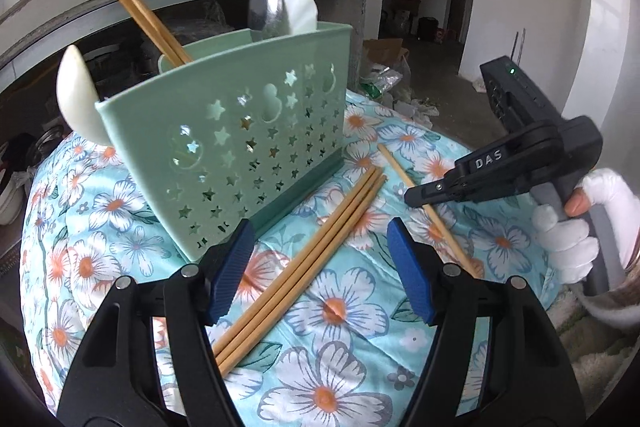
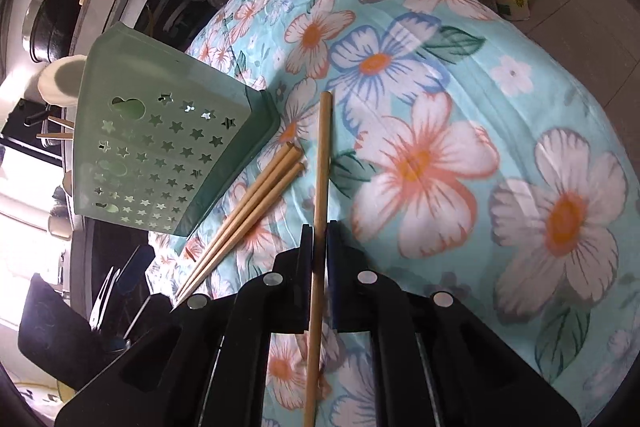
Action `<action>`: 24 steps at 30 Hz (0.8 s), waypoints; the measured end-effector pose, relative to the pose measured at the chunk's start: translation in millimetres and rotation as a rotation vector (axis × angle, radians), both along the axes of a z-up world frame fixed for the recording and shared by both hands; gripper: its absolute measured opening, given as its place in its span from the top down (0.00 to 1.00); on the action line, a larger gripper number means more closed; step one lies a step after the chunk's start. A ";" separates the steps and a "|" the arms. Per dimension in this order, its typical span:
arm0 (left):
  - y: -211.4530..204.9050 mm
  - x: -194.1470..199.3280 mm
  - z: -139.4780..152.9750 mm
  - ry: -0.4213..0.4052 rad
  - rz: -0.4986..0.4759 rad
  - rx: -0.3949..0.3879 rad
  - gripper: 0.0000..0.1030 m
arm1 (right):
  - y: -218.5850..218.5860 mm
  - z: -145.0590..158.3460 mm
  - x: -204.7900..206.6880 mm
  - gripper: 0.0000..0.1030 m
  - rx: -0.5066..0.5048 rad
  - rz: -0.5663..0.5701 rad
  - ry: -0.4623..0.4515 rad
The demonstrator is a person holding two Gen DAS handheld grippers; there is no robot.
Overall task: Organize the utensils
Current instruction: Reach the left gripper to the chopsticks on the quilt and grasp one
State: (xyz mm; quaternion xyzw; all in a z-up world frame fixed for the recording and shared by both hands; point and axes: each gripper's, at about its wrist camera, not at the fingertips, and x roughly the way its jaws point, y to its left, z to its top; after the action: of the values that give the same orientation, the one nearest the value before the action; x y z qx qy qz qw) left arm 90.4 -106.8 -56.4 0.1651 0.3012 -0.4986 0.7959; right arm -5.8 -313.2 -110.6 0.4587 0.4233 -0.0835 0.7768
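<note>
My right fingers (image 2: 319, 241) are pinched nearly closed on a single round bamboo chopstick (image 2: 320, 171), gripping it partway along; its long axis runs straight away from me, one end poking out far past the fingertips, the other trailing back near me between the black arms. In the left wrist view that same stick lies slanted from far left to near right under my right tool.

My left fingers (image 1: 320, 259), ribbed blue pads on black arms, stand well apart and grip nothing. Between them, lying on the cloth, is a bundle of three more bamboo chopsticks (image 1: 304, 259), side by side, pointing from near left to far right with their blunt ends toward the holder.

The pale green plastic utensil holder (image 1: 240, 147), its wall punched with star and gourd-shaped holes, stands to the far left on the turquoise cloth printed with white and orange flowers (image 1: 344, 311) that covers the surface. Out of its top lean two bamboo chopsticks (image 1: 136, 11), tilted left, a shiny metal spoon (image 1: 266, 11), and a white ceramic spoon (image 1: 76, 95) at its left end.
</note>
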 end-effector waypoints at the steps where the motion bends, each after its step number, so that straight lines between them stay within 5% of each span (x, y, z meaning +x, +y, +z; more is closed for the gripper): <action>1: -4.7 -2.3 -4.1 -0.013 -0.015 0.023 0.39 | 0.4 -1.5 -4.6 0.93 0.009 -0.005 -0.002; 10: -50.0 -21.7 -45.4 -0.240 -0.141 0.263 0.76 | 1.7 -5.2 -10.3 0.93 0.024 -0.013 -0.020; 17: -66.6 -33.7 -53.4 -0.408 -0.176 0.334 0.94 | 0.3 -6.3 -13.1 0.93 0.037 -0.019 -0.029; 24: -57.9 -38.2 -42.7 -0.425 -0.173 0.313 1.00 | 0.7 -6.2 -15.6 0.93 0.036 -0.021 -0.033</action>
State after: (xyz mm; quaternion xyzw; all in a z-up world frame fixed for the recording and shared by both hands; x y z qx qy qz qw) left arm 52.2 -164.7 -99.1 0.4121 0.1856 -0.4664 0.7604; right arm -21.4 -312.5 -116.8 0.4784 0.4068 -0.0765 0.7745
